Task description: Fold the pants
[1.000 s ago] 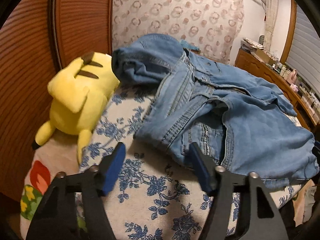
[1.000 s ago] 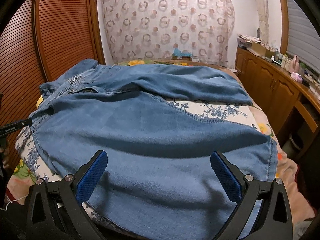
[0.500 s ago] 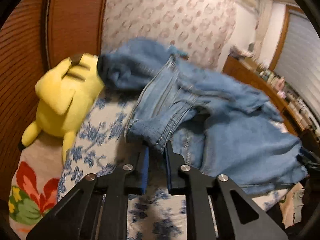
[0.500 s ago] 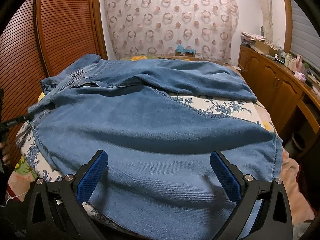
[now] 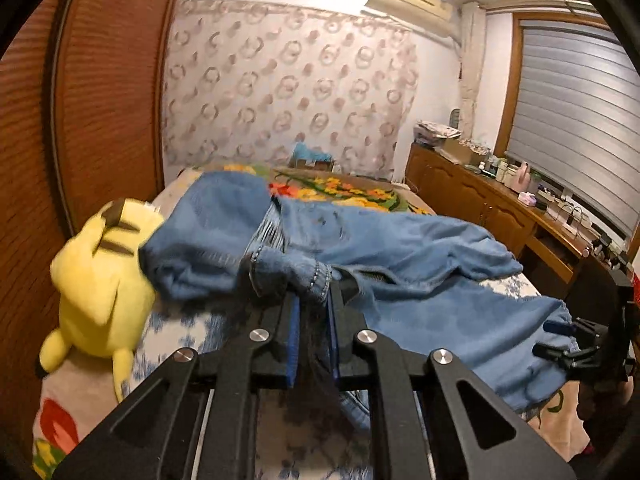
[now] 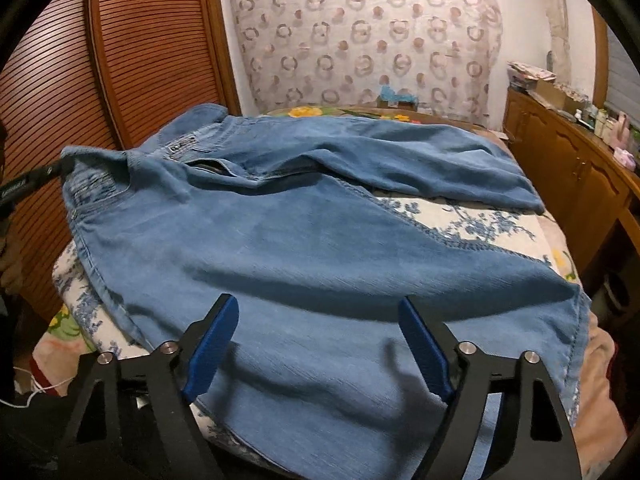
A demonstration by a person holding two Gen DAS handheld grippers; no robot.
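Your left gripper (image 5: 313, 312) has its blue pads (image 5: 293, 340) pinched nearly together on the waistband edge of the denim pants (image 5: 400, 256), and the stitched hem bunches up just beyond the fingertips. Your right gripper (image 6: 318, 344) hangs with its jaws spread wide and nothing between them, low over the near leg of the pants (image 6: 320, 248). The pants lie spread across the floral bedspread (image 6: 460, 216), waist toward the left by the wooden louvred door (image 6: 152, 40), the far leg angling off to the right. A yellow Pikachu plush (image 5: 100, 292) sits at the left edge of the bed, touching the waist end of the denim. In the left wrist view, your right gripper shows at the far right.
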